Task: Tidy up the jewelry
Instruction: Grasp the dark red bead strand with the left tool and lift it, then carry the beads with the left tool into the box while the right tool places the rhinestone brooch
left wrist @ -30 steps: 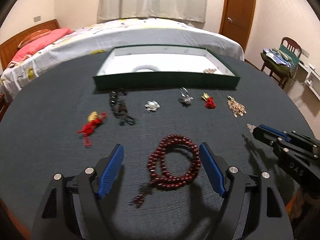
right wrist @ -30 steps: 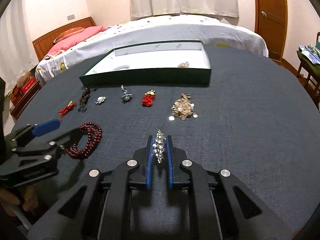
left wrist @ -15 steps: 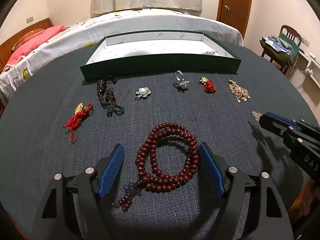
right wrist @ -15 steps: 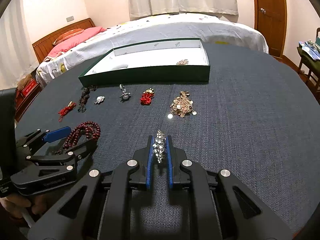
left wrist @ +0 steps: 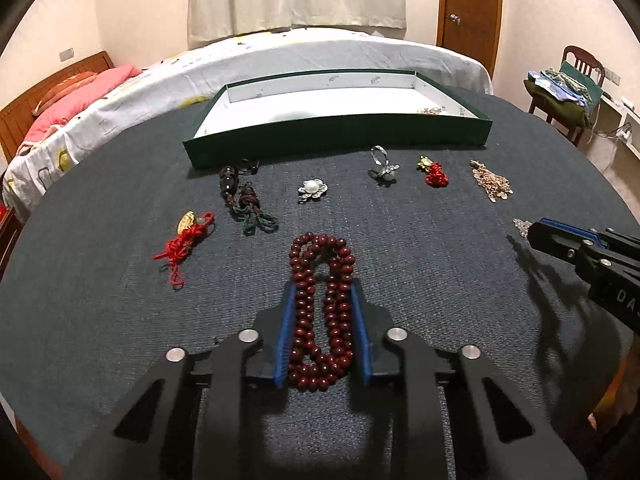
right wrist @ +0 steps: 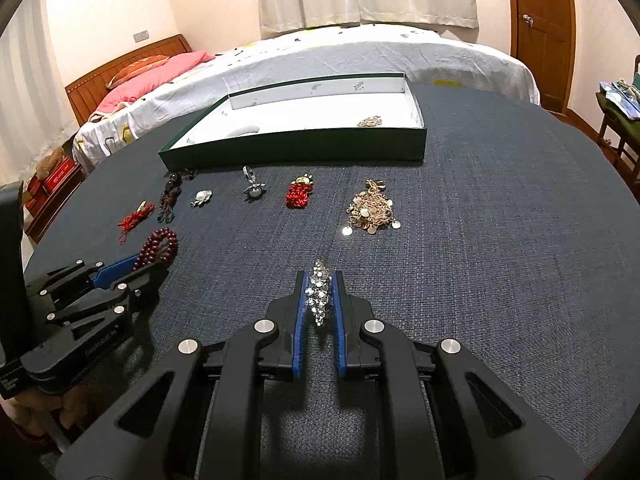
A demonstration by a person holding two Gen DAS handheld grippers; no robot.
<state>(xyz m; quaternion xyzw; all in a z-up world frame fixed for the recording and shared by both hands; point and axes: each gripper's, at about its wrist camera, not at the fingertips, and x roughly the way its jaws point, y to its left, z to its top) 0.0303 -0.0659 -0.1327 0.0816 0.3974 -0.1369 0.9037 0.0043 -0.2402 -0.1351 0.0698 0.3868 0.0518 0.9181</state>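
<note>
Two grippers are loaded. Left gripper [left wrist: 323, 292] pinches the beads [left wrist: 322, 312], a limp, light loop with its far end trailing ahead. Right gripper [right wrist: 319, 278] clamps the brooch [right wrist: 319, 298], probably rigid and delicate. Box [right wrist: 296, 148] lies ahead of both.

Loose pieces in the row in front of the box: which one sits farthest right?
The gold coin chain pile, alone at the right end of the row. Its neighbour to the left is the red knotted charm; the other pieces run leftward along the green box.
</note>
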